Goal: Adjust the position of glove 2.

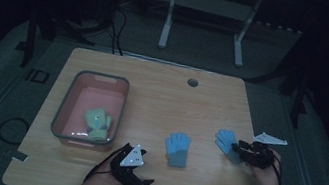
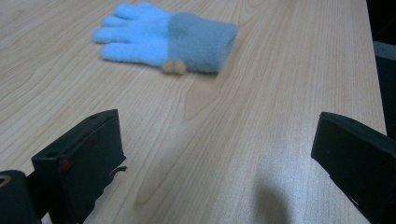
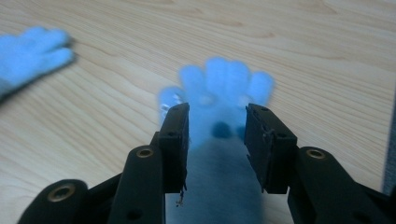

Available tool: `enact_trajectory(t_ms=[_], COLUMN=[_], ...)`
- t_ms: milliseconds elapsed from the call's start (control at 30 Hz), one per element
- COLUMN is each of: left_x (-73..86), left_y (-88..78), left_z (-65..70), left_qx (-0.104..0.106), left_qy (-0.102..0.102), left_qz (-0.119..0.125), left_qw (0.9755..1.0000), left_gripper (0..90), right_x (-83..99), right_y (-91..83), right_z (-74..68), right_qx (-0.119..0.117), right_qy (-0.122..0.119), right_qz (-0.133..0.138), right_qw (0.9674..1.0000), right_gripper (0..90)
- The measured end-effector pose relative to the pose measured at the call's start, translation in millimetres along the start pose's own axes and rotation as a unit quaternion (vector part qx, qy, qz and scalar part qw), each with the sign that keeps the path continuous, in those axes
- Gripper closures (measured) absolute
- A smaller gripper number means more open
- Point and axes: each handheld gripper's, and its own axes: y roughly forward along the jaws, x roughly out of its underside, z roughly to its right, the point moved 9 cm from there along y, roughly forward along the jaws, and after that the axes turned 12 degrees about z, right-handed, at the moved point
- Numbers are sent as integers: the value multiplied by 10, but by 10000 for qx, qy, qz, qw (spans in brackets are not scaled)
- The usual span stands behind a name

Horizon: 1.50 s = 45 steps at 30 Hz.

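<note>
High view: the job in hand looks like clearing gloves off the tabletop (image 1: pixel 161 97) into the pink bin (image 1: pixel 65 106), and it appears roughly partway through. A yellow-green pair of gloves (image 1: pixel 97 123) already lies inside the bin, toward its near right corner. Two blue gloves remain out on the wood, well apart from the bin. The middle blue glove (image 1: pixel 177 148) lies flat and untouched, near the centre front; in the left gripper view it lies (image 2: pixel 163 39) ahead of the left tongs (image 2: pixel 215 163), which are spread wide with only bare wood between them, resting near the front edge. The right blue glove (image 1: pixel 226 141) sits by the right edge, and the right tongs (image 1: pixel 244 150) are at its cuff end. In the right gripper view the right tongs (image 3: pixel 217 140) straddle the grey cuff of that glove (image 3: pixel 219 93), their jaws close along either side; whether they already pinch the fabric I cannot tell. Both blue gloves likely still need carrying over to the bin.
</note>
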Motion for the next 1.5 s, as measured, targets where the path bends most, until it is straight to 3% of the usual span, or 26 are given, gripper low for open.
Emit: enact_trajectory(t_ms=[400, 500, 567, 733, 833, 1033, 1100, 1300, 1500], left_x=[6, 7, 8, 7, 6, 5, 5, 3, 1], left_y=[0, 1, 2, 3, 0, 2, 1, 5, 6], left_z=[1, 0, 1, 4, 6, 5, 8, 7, 13], left_qx=[23, 27, 24, 25, 38, 46, 51, 50, 49], left_qy=[-13, -15, -8, -7, -13, -3, 3, -14, 4], left_qz=[-16, -24, -26, -27, -14, -17, -16, -8, -12], left_qw=[10000, 10000, 10000, 10000, 10000, 10000, 10000, 10000, 10000], left_gripper=[24, 24, 24, 23, 24, 23, 23, 24, 23], right_x=[178, 184, 185, 184, 164, -12, -87, -214, -217], right_y=[224, 226, 222, 221, 194, 14, -68, -263, -282], right_z=[82, 88, 75, 22, -22, -243, -353, -619, -810], right_qx=[-337, -309, -273, 54, 309, 508, 585, 925, 1211], right_qy=[-113, -173, -63, -57, 81, 418, 550, 633, 952], right_qz=[-162, -224, -311, -319, -228, -18, 115, 310, 444], right_qw=[9992, 9991, 9991, 9995, 9992, 9978, 9967, 9932, 9871], right_gripper=[610, 690, 791, 846, 860, 868, 870, 871, 871])
